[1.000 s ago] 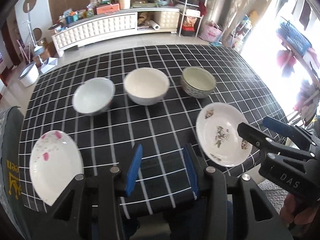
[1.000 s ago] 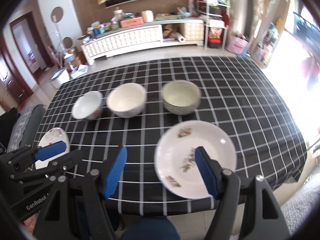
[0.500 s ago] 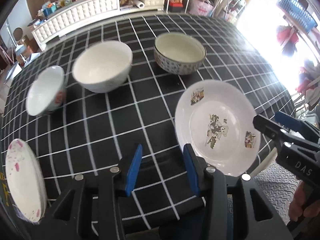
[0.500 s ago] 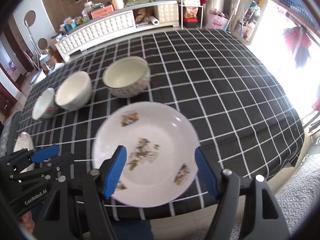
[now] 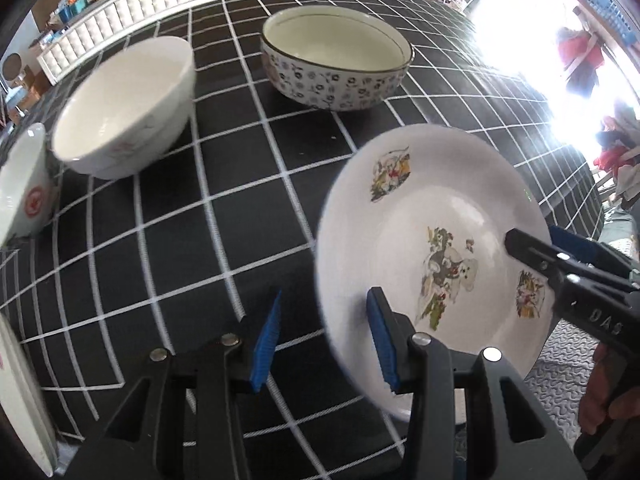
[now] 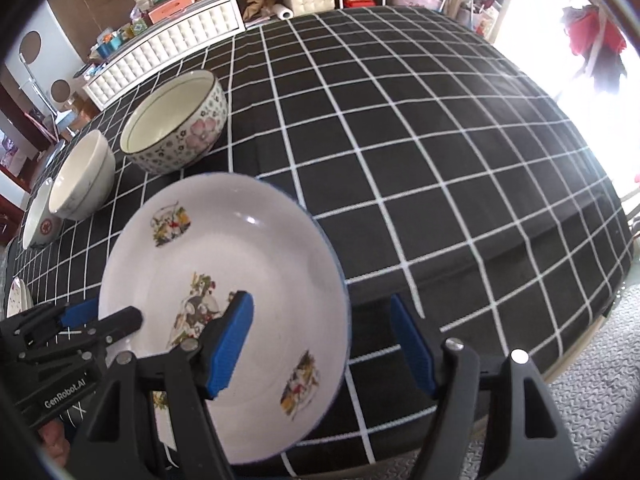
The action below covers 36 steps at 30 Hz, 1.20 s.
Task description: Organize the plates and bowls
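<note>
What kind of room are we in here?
Most likely a lived-in home living or dining room: a table under a black checked tablecloth, a white tufted sideboard piled with clutter, and laundry hanging by the bright window.

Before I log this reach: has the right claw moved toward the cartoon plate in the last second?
Yes. The right claw has pushed in over the plate rim; a second ago it sat outside the edge. Open, not gripping.
</note>
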{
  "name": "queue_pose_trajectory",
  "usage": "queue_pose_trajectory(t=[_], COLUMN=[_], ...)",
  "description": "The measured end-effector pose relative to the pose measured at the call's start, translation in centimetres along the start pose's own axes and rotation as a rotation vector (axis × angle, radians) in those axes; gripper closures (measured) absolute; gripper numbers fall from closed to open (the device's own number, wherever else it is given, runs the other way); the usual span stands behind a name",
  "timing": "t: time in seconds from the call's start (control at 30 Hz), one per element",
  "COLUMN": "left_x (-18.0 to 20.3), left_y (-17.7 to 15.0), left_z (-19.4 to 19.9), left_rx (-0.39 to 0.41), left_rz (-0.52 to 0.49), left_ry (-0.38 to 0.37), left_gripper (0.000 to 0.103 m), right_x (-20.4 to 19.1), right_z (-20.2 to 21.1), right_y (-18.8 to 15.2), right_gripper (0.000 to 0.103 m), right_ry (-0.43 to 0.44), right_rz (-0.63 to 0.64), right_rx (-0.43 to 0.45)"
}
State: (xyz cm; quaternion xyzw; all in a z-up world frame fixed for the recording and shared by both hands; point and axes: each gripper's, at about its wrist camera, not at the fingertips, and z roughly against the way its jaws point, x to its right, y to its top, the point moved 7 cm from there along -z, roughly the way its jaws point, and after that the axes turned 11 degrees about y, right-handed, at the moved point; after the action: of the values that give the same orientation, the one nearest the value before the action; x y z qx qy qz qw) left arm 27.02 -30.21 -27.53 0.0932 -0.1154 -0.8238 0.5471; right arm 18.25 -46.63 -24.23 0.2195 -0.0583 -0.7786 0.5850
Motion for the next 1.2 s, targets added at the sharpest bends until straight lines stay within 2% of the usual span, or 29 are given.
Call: queue_pose_trajectory(t=[0.1, 0.17, 0.2, 0.23, 0.47, 0.63, 0.83, 1.2], left_x=[0.4, 0.8, 0.9, 1.1, 1.2, -0.7, -4.1, -14.0], left_y=[0.2, 0.3, 0.3, 0.3, 0.0, -0.4, -1.8, -5.6], left_z=[0.0, 0.1, 0.1, 0.1, 0.5, 1.0, 2.9, 8.1], left_rx=[0.016, 0.021, 0.021, 0.02, 0.026, 0.021, 0.05, 0.101], left_rz=[-0.011, -0.02, -0.022, -0.025, -0.019, -0.011, 0.006, 0.17], left_ry=[0.01, -0.001, -0.007, -0.005, -0.014, 0.012, 0.064, 0.106], left_gripper=[0.064, 0.071, 0.078, 0.078, 0.081, 0.081, 0.081, 0.082], right_x=[0.0, -0.1, -0.1, -0.1, 0.3, -0.4, -4.1, -15.1], right_z=[-0.3, -0.4, -0.5, -0.6, -0.3, -0.1, -0.3, 0.9], right_y=[0.1, 0.1, 0.0, 0.0, -0.4, -0.8, -1.0, -1.1], right_gripper=[0.032, 0.043, 0.055, 0.062, 0.068, 0.073, 0.073, 0.074], right_ry=[0.004, 0.006, 0.013, 0.02, 0.03, 0.036, 0.055, 0.149], right_rz=[0.006, 0.016, 0.014, 0.01, -0.01, -0.027, 0.022, 0.161], right_rx=[0.005, 0.002, -0.008, -0.014, -0.017, -0.015, -0.021, -0.006])
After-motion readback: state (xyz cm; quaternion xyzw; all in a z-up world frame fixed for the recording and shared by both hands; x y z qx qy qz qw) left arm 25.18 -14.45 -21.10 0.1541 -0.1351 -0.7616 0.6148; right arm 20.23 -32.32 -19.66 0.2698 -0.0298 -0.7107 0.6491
